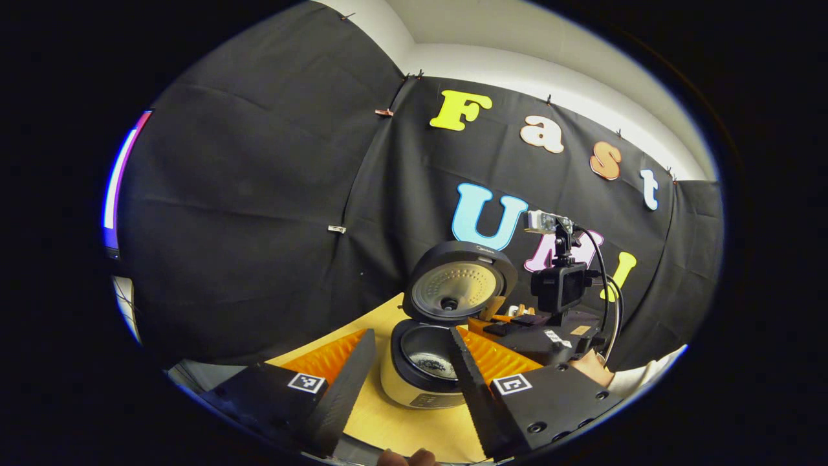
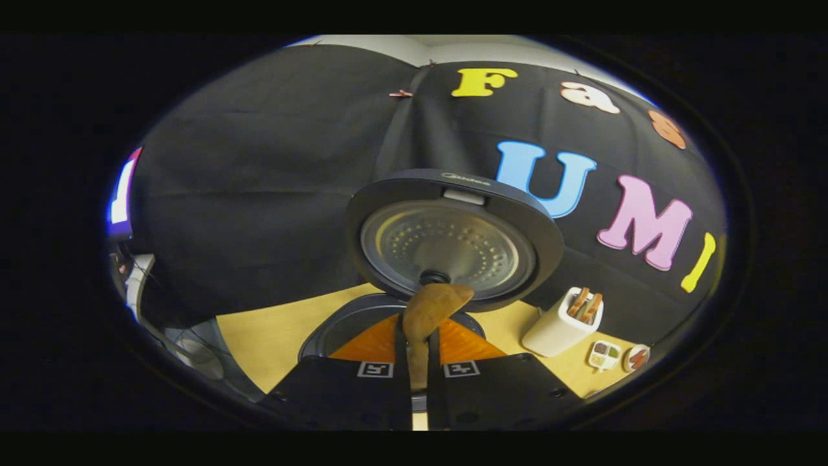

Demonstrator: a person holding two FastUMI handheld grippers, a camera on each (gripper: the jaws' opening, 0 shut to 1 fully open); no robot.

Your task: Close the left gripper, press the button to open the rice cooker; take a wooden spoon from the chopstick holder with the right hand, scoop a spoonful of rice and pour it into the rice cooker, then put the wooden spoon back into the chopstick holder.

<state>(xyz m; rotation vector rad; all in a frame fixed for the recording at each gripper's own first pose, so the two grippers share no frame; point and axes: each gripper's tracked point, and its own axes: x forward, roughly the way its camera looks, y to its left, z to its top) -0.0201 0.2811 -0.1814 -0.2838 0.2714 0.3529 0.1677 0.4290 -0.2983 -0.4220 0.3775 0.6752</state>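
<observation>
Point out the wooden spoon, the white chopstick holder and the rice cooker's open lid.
brown wooden spoon (image 2: 435,304): right gripper view, on its bowl.
white chopstick holder (image 2: 557,331): right gripper view, on its side wall.
dark round rice cooker lid (image 1: 460,291): left gripper view, on its metal inner plate.

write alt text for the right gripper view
The right gripper, shut on a brown wooden spoon, holds its bowl over the open rice cooker, whose round dark lid stands upright. A white chopstick holder stands to the right.
</observation>
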